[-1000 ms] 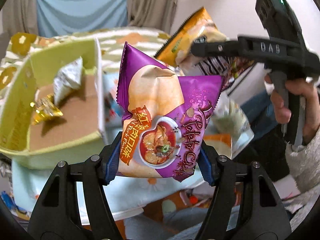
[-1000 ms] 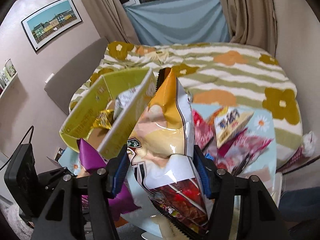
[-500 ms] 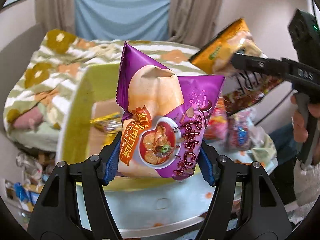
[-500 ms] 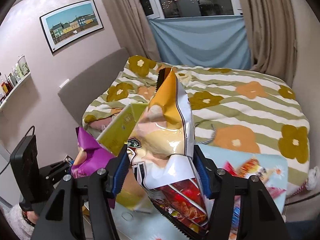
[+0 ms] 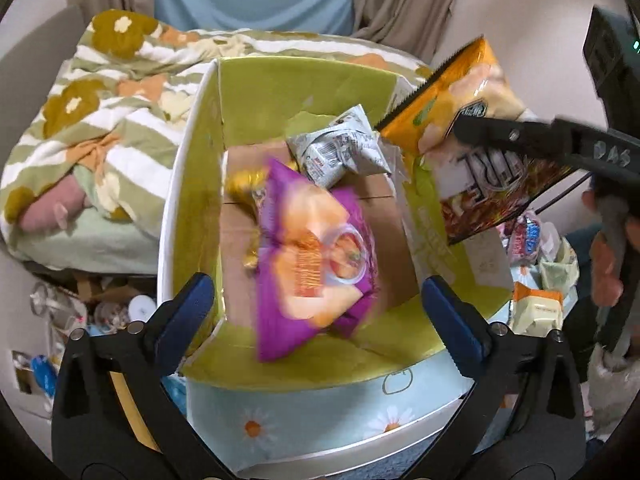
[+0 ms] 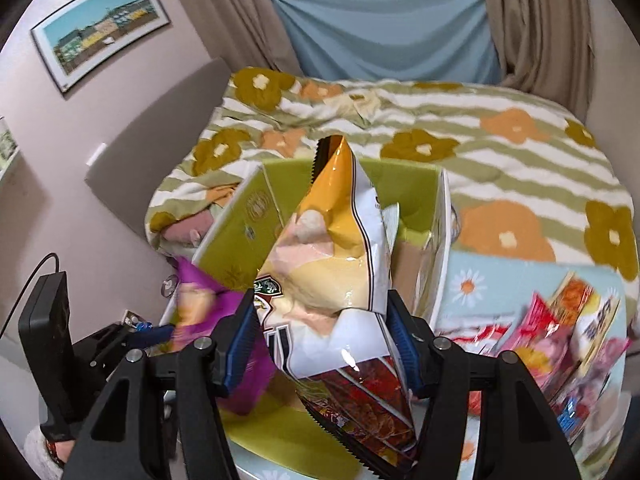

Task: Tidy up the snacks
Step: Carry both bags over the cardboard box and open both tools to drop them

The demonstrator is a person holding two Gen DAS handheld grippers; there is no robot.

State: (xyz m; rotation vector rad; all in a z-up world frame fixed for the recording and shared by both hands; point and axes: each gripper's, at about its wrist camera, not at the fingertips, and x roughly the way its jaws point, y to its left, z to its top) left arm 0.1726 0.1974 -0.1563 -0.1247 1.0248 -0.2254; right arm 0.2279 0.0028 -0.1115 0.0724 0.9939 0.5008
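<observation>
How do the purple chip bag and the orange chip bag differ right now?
The purple chip bag is loose and blurred over the green box, clear of the open left hand-held gripper; the orange chip bag is clamped upright in the right hand-held gripper. Both are sealed, puffy snack bags.

A bed (image 6: 500, 152) under a green-striped, flower-patterned duvet filled the room, beige curtains (image 6: 536, 20) and blue cloth (image 6: 384, 24) covered the window, and a framed picture (image 6: 100, 36) hung on the pale wall.
</observation>
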